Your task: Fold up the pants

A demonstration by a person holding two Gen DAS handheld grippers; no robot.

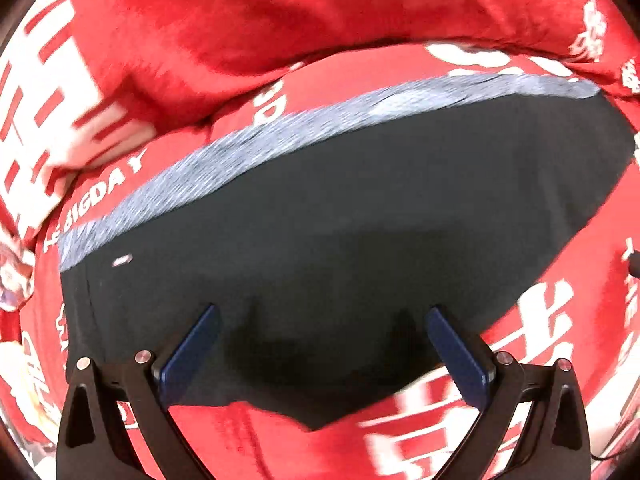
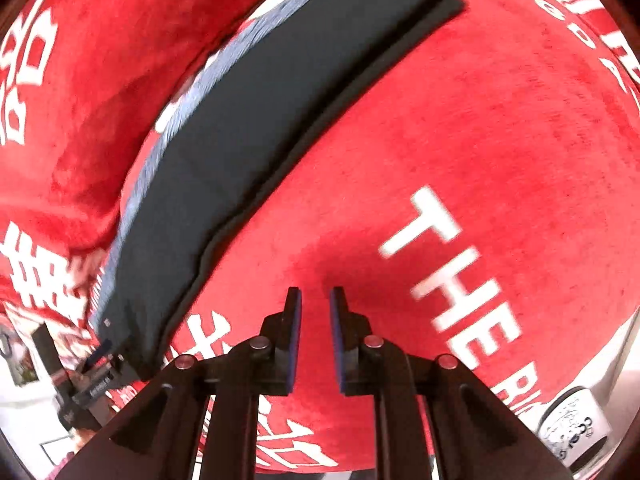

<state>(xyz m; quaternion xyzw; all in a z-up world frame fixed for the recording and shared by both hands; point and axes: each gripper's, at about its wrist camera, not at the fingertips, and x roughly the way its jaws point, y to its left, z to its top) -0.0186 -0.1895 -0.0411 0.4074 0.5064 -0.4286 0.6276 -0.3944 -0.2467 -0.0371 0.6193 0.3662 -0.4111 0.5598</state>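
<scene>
Dark pants [image 1: 340, 220] with a blue-grey waistband [image 1: 280, 132] lie folded flat on a red blanket. My left gripper [image 1: 322, 312] is open wide and empty, hovering over the pants' near edge. In the right wrist view the pants [image 2: 248, 140] lie as a folded, layered strip running from lower left to upper right. My right gripper [image 2: 316, 292] is over bare red blanket to the right of the pants, its jaws a small gap apart with nothing between them. The left gripper [image 2: 96, 356] shows at the pants' lower-left end.
The red blanket [image 1: 280, 20] with white lettering [image 2: 448, 272] covers the surface and bunches up in a thick roll behind the pants. A white printed object [image 2: 572, 424] sits at the lower right edge. Printed paper [image 2: 24, 360] lies at lower left.
</scene>
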